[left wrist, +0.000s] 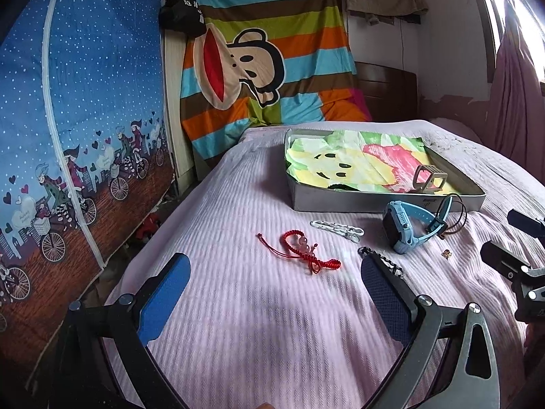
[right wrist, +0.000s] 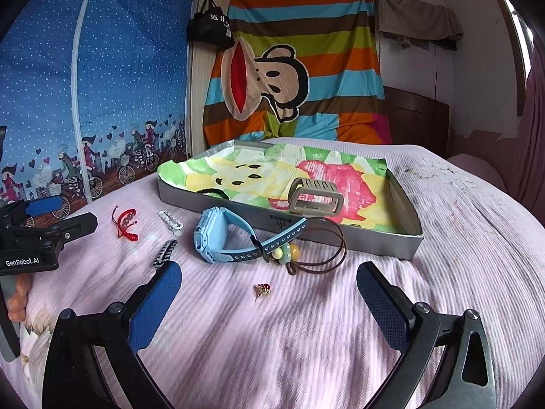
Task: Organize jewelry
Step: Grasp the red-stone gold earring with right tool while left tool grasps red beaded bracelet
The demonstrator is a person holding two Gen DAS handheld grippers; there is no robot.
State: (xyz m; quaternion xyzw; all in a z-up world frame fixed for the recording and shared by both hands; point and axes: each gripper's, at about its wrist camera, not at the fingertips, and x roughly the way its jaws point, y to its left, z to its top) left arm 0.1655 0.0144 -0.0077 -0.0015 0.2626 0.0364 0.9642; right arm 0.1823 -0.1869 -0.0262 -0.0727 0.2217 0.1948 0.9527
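On the pink bedspread lie a red cord bracelet, a white hair clip, a black-and-white clip, a blue smartwatch, a brown cord with beads and a small gold trinket. A grey tray lined with colourful paper holds a grey band. My left gripper is open, just short of the red bracelet. My right gripper is open, with the gold trinket between its fingers.
The bed's left edge drops off beside a blue wardrobe cover. A striped monkey blanket hangs behind the bed. A wooden headboard and a curtained window stand at the right. My left gripper also shows in the right wrist view.
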